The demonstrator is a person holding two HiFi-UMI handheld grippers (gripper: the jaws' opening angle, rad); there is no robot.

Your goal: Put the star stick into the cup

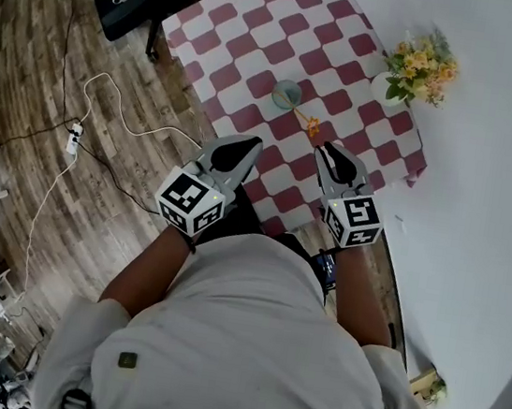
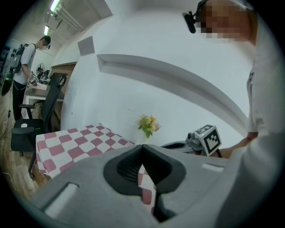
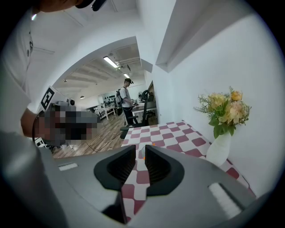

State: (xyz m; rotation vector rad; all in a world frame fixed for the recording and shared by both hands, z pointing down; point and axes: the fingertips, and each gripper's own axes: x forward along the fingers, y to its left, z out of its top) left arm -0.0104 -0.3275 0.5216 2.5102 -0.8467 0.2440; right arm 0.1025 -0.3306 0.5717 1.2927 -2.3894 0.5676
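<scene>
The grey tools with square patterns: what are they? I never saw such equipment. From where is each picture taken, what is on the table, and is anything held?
There is no robot: a person holds two grippers, each with two jaws, and the patterned cubes are parts of them. The head view looks down from the person's head; the other two views come from cameras on the grippers. On the checked table stand a cup and a vase of flowers; the star stick lies beside the cup. The left gripper is shut and empty. The right gripper has its jaws slightly apart, with nothing between them.
</scene>
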